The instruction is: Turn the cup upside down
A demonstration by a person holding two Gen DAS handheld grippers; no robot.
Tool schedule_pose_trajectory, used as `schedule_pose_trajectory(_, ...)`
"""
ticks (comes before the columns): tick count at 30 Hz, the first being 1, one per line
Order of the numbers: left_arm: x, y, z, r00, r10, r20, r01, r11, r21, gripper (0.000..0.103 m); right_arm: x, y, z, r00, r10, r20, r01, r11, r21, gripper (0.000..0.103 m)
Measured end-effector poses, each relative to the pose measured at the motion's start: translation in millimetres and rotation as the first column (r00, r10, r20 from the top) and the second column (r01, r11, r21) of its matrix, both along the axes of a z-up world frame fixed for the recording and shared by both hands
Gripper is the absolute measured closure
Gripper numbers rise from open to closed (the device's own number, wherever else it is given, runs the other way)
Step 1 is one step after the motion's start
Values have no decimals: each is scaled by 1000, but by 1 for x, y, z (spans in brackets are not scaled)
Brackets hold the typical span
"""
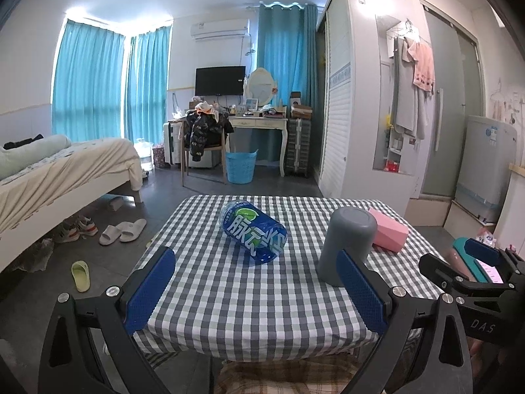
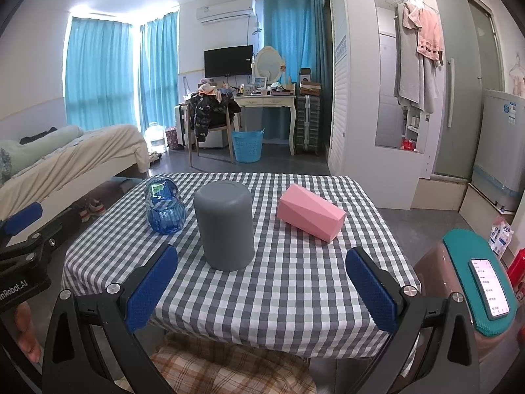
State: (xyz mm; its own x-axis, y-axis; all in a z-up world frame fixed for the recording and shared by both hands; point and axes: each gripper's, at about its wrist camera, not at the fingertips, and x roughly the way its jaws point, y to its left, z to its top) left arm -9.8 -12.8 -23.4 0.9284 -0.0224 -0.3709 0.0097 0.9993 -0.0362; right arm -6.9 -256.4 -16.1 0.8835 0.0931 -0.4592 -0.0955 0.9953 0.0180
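Observation:
A grey cup [image 2: 226, 225] stands upside down, closed base up, on the checked tablecloth [image 2: 279, 282]; in the left wrist view the cup [image 1: 347, 243] is right of centre. My left gripper [image 1: 259, 292] is open and empty, over the table's near edge, its right finger in front of the cup's lower side. My right gripper [image 2: 262, 290] is open and empty, just in front of the cup and not touching it. The right gripper also shows at the right edge of the left wrist view [image 1: 472, 262].
A blue plastic bottle [image 1: 254, 229] lies on its side left of the cup. A pink faceted box [image 2: 310, 213] lies on its side to the right. A phone [image 2: 490, 290] rests on a teal-topped stool beside the table. A bed, a chair and a blue basket stand beyond.

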Motion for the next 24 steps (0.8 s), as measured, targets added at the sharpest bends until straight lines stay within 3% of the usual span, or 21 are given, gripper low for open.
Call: schedule_pose_trajectory(24,0,0,-1,1000,3,-3,-3,1000,3,1,0,5,-2,1000,3,-5,-3,1000,-6,0)
